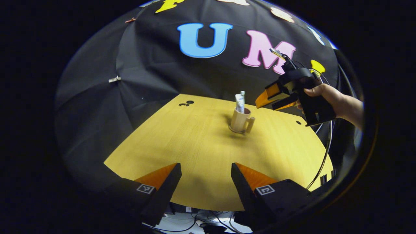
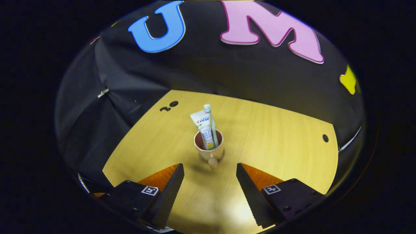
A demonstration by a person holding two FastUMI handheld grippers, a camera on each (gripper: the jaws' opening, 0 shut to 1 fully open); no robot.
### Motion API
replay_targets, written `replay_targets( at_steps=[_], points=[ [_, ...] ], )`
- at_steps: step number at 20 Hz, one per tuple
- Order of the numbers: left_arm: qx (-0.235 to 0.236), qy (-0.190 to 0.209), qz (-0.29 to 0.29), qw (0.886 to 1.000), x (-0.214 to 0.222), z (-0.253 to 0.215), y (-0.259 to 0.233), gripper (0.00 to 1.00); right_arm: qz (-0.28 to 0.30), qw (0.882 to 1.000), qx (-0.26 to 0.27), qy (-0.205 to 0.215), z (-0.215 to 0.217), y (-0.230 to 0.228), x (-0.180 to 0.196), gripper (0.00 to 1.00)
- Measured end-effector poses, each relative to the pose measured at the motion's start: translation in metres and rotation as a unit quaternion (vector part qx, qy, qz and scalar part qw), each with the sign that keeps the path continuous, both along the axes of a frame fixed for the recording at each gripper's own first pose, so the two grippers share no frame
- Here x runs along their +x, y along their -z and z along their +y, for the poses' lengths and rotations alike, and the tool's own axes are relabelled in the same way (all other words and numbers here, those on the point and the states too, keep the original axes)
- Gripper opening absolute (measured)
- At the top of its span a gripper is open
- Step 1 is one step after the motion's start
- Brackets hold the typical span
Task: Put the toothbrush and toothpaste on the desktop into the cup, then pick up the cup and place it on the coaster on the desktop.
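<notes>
Now I see cup [image 2: 209, 150] upright mid-desk [image 2: 276, 136], toothbrush [image 2: 211, 125] and toothpaste [image 2: 204, 128] standing inside. Handle points at 6 o'clock toward my right gripper [image 2: 210, 182], fingers spread, empty, nearer. Left gripper [image 1: 206, 182] also spread, farther back. Coaster unclear, maybe under cup

Beige cup [image 2: 209, 150], white toothpaste [image 2: 204, 128], yellow wood-grain desktop [image 2: 276, 136].

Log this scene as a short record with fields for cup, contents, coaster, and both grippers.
cup: upright on the table, cup handle toward the right gripper
contents: toothpaste and toothbrush standing inside
coaster: a disc seems to lie under the cup; hard to tell
left gripper: open, holding nothing, well back from the cup
right gripper: open, holding nothing, facing the cup
</notes>
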State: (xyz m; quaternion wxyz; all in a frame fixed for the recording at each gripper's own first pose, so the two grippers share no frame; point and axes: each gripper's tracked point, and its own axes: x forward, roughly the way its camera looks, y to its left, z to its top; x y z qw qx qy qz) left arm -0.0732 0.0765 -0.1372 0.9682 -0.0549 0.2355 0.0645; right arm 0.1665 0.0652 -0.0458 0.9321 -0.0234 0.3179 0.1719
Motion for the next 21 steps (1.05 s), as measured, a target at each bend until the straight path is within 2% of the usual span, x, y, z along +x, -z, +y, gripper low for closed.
replay_targets(
  at_steps=[3,5,8,11,14,18,21],
  points=[
    [0.025,0.022,-0.033,0.999,-0.015,-0.014,-0.026,0.97,-0.086,0.995,0.031,0.044,-0.036,-0.061,-0.038,0.99],
    [0.014,0.034,-0.054,0.998,-0.018,-0.028,-0.041,0.97,-0.137,0.988,0.025,0.067,-0.066,-0.09,-0.072,0.98],
    [-0.016,0.051,-0.086,0.995,-0.02,-0.047,-0.066,0.97,-0.176,0.978,0.033,0.102,-0.099,-0.113,-0.132,0.98],
    [-0.035,0.061,-0.125,0.99,-0.013,-0.059,-0.096,0.97,-0.186,0.97,0.039,0.149,-0.128,-0.098,-0.182,0.98],
    [-0.018,0.065,-0.143,0.987,-0.012,-0.066,-0.107,0.97,-0.173,0.965,0.057,0.19,-0.142,-0.079,-0.232,0.99],
    [0.013,0.082,-0.174,0.981,-0.026,-0.082,-0.113,0.97,-0.179,0.961,0.053,0.202,-0.153,-0.062,-0.276,0.98],
    [-0.004,0.098,-0.184,0.978,-0.04,-0.099,-0.11,0.97,-0.17,0.963,0.056,0.203,-0.149,-0.053,-0.288,0.98]
  ],
)
